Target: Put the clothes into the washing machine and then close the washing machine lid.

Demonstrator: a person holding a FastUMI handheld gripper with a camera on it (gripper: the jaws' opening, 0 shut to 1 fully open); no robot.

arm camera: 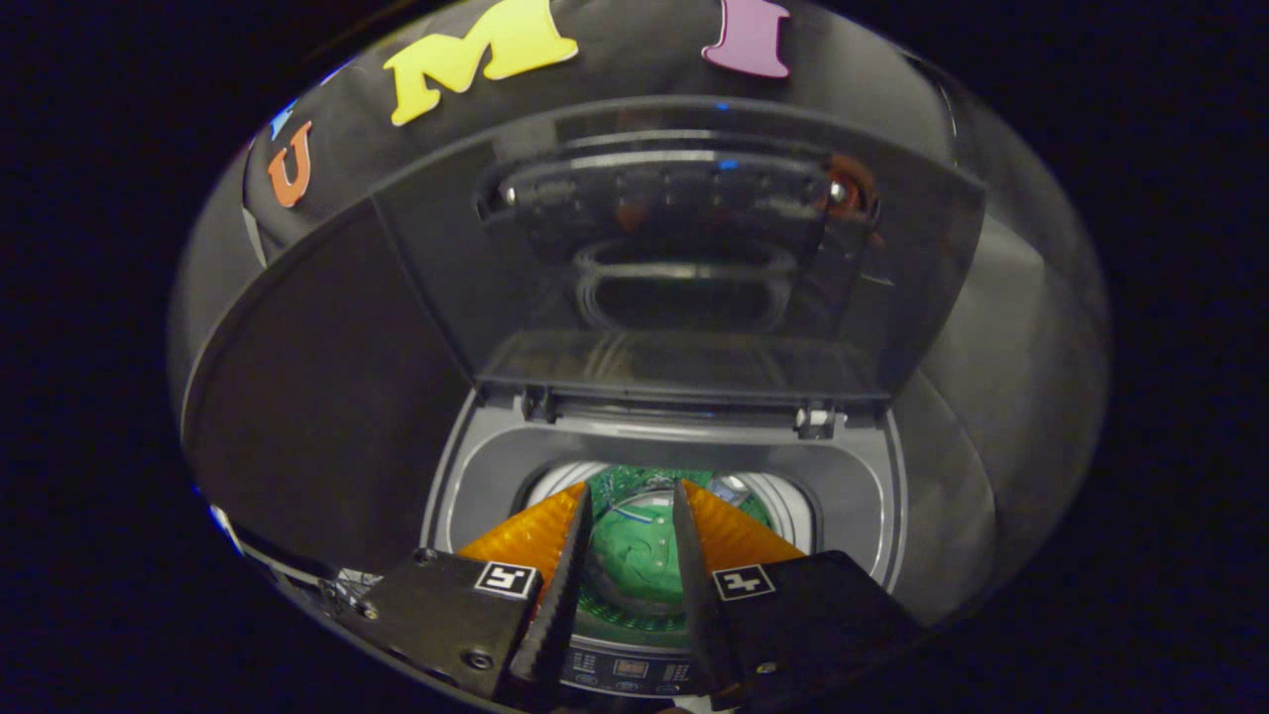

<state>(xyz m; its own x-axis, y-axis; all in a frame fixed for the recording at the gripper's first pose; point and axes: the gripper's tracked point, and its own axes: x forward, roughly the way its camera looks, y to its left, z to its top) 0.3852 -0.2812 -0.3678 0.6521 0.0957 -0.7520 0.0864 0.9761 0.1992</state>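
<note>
Hovering gripper (631, 501) parted, green clothes (639, 555) in washing machine (476, 476) below, between fingers

washing machine (853, 486): grey top; lid (684, 268): dark smoky, see-through; drum (634, 555): green inside

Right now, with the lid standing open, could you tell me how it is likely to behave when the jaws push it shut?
The lid looks like a stiff, smooth panel, so it should swing as one piece on its rear hinges, and may drop quickly. The gripper, jaws open, might slip on it.
</note>
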